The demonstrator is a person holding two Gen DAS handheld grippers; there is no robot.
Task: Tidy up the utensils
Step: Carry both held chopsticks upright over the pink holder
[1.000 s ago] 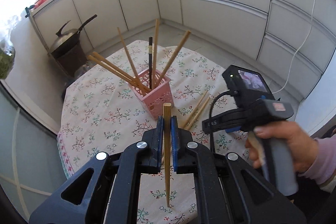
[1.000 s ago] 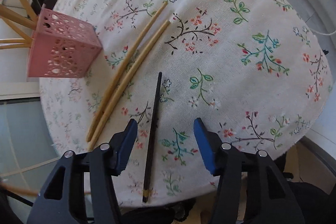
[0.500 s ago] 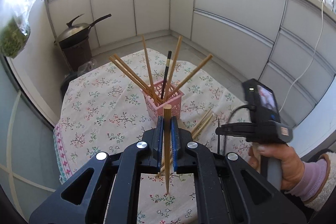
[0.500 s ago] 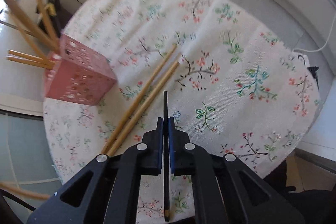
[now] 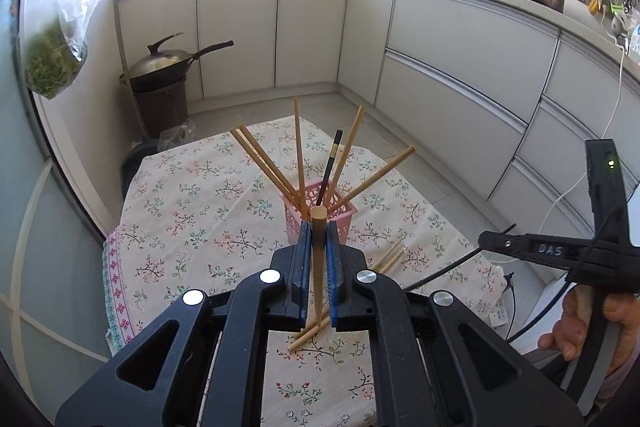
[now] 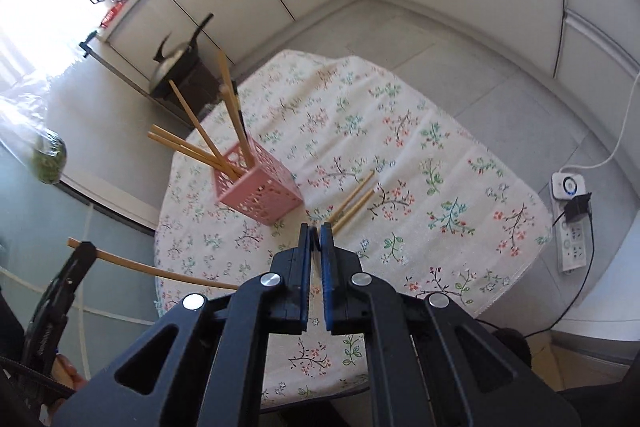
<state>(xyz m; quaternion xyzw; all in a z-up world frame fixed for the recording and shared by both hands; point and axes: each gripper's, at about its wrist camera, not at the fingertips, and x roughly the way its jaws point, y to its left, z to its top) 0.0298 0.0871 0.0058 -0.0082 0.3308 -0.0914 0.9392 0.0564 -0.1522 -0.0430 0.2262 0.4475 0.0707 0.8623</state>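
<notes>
- Left gripper [image 5: 319, 247] clamps a wooden chopstick [image 5: 318, 259] upright, above the table (pink holder [image 5: 320, 217] just ahead).
- Right gripper [image 6: 316, 247] pinched narrow; whether it grips anything is unclear.

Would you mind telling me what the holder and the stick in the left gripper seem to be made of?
The holder: likely moulded plastic, matte pink with a punched lattice. The stick in the left gripper: probably bamboo or wood, pale tan, unvarnished, with a grainy cut end.
</notes>
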